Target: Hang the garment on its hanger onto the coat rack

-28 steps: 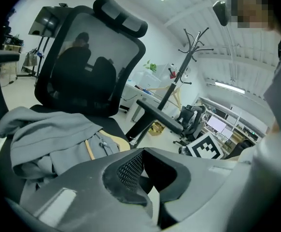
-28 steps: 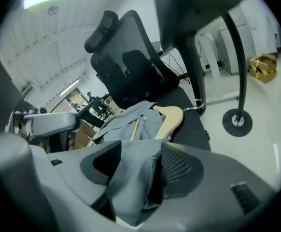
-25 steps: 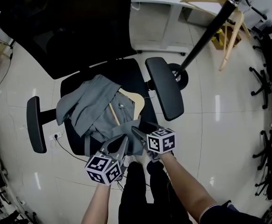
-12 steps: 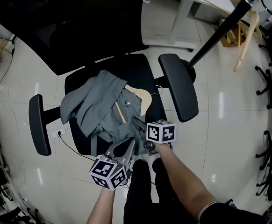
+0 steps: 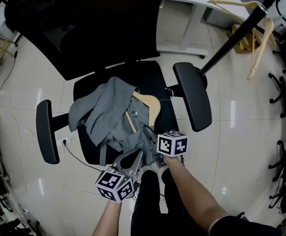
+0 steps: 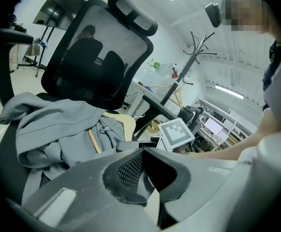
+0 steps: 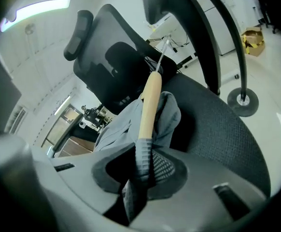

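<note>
A grey garment point(image 5: 106, 114) lies crumpled on a black office chair's seat point(image 5: 148, 77), partly on a wooden hanger point(image 5: 150, 104) whose hook point(image 5: 168, 91) points at the right armrest. My right gripper point(image 5: 150, 132) has just been closing. In the right gripper view its jaws point(image 7: 143, 170) are shut on the garment's ribbed hem at the near end of the hanger arm point(image 7: 149, 110). My left gripper point(image 5: 133, 156) waits at the seat's front edge, apart from the cloth. Its jaws point(image 6: 143, 170) stand open and empty. The black coat rack pole point(image 5: 231, 41) rises at the upper right.
The chair's two armrests point(image 5: 192, 102) point(image 5: 47, 132) flank the seat, and its tall backrest point(image 5: 94, 28) stands behind. A second wooden hanger point(image 5: 258, 38) hangs by the rack. A white desk point(image 5: 202, 4) stands behind. The rack's base point(image 7: 242, 100) rests on the tiled floor right of the chair.
My right gripper has moved forward over the seat to the hanger's near end and closed there on the garment's hem. The left gripper has stayed where it was.
</note>
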`<action>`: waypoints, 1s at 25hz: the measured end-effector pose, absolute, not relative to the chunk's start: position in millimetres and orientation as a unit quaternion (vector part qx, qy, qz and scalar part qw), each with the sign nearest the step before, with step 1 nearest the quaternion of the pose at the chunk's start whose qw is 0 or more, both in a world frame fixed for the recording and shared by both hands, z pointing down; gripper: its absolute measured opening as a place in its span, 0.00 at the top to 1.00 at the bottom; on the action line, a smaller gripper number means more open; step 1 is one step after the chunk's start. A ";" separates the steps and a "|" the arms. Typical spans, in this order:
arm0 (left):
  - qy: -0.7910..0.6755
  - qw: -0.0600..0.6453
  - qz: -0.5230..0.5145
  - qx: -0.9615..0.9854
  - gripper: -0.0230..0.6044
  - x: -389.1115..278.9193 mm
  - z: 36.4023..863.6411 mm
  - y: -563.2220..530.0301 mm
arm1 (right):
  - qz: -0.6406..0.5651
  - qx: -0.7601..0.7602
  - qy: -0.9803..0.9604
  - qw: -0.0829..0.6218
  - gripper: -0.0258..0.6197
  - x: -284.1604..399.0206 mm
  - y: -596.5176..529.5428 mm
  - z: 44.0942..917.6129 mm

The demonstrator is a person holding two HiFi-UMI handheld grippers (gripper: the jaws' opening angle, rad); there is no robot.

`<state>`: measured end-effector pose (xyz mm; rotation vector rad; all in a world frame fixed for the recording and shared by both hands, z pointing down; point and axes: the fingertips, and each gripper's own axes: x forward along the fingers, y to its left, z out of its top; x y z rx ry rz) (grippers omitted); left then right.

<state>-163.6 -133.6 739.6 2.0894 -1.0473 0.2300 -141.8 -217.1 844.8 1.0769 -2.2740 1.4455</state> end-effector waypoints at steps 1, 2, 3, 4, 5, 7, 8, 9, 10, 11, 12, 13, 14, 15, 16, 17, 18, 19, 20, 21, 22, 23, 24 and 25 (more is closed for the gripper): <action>-0.412 0.383 0.088 0.822 0.99 -165.1 735.8 -135.1 | 0.485 0.371 -0.783 0.121 0.85 -141.1 -216.9 838.1; -0.413 0.380 0.086 0.823 0.99 -167.1 731.1 -136.7 | 0.474 0.373 -0.788 0.122 0.85 -140.0 -216.8 830.3; -0.415 0.376 0.083 0.825 0.99 -169.9 726.0 -138.4 | 0.465 0.376 -0.792 0.123 0.85 -138.9 -216.6 821.9; -0.416 0.372 0.080 0.826 0.99 -173.3 721.0 -139.8 | 0.456 0.379 -0.796 0.122 0.85 -137.6 -216.3 813.3; -0.418 0.369 0.077 0.827 0.99 -176.7 716.4 -141.1 | 0.448 0.381 -0.799 0.122 0.85 -136.0 -215.9 804.9; -0.421 0.363 0.071 0.828 0.99 -181.4 707.6 -143.4 | 0.431 0.386 -0.806 0.125 0.85 -131.1 -215.7 788.1; -0.422 0.361 0.067 0.829 0.99 -182.5 703.1 -144.2 | 0.421 0.388 -0.810 0.127 0.85 -127.8 -215.5 779.3; -0.423 0.359 0.064 0.830 0.99 -183.2 698.4 -144.4 | 0.410 0.389 -0.814 0.131 0.85 -124.6 -214.9 770.2; -0.423 0.356 0.061 0.831 0.99 -183.9 693.4 -143.8 | 0.398 0.391 -0.819 0.134 0.85 -122.0 -213.9 760.7; -0.422 0.354 0.059 0.833 0.99 -184.5 688.0 -143.0 | 0.386 0.392 -0.824 0.138 0.85 -120.0 -212.9 750.8; -0.421 0.350 0.056 0.835 0.99 -185.1 682.0 -142.5 | 0.372 0.392 -0.829 0.142 0.85 -118.5 -212.3 740.4; -0.419 0.346 0.054 0.838 0.99 -185.6 675.3 -142.3 | 0.358 0.393 -0.834 0.146 0.85 -117.2 -212.1 729.5; -0.418 0.341 0.051 0.840 0.99 -185.9 667.9 -142.2 | 0.345 0.394 -0.839 0.148 0.85 -115.8 -211.8 717.9; -0.417 0.336 0.049 0.843 0.99 -186.4 660.0 -142.1 | 0.332 0.394 -0.844 0.149 0.85 -114.4 -211.5 705.4; -0.416 0.331 0.046 0.846 0.99 -187.1 651.7 -142.2 | 0.318 0.394 -0.849 0.147 0.85 -113.2 -211.4 691.9; -0.415 0.325 0.044 0.849 0.99 -188.1 643.0 -143.1 | 0.306 0.394 -0.855 0.145 0.85 -112.1 -212.0 677.6; -0.415 0.317 0.041 0.852 0.99 -189.2 634.0 -144.9 | 0.293 0.393 -0.860 0.141 0.85 -111.2 -213.4 663.0; -0.415 0.309 0.039 0.855 0.99 -190.0 625.0 -147.2 | 0.281 0.392 -0.865 0.138 0.85 -110.4 -215.3 648.5; -0.415 0.302 0.037 0.858 0.99 -190.6 616.1 -149.5 | 0.269 0.390 -0.870 0.136 0.85 -109.3 -217.0 634.5; -0.415 0.294 0.034 0.860 0.99 -190.8 607.3 -151.5 | 0.258 0.390 -0.874 0.134 0.85 -108.1 -218.3 621.4; -0.414 0.287 0.032 0.863 0.99 -190.8 598.4 -153.2 | 0.247 0.389 -0.877 0.133 0.86 -106.8 -219.0 608.9; -0.414 0.280 0.029 0.865 0.99 -190.8 589.3 -154.5 | 0.237 0.389 -0.881 0.131 0.86 -105.7 -219.4 596.7; -0.414 0.273 0.026 0.868 0.99 -190.9 580.0 -156.0 | 0.227 0.388 -0.884 0.129 0.86 -104.8 -219.9 584.3; -0.414 0.265 0.023 0.871 0.99 -191.0 570.5 -157.8 | 0.216 0.388 -0.887 0.126 0.86 -104.1 -220.8 571.7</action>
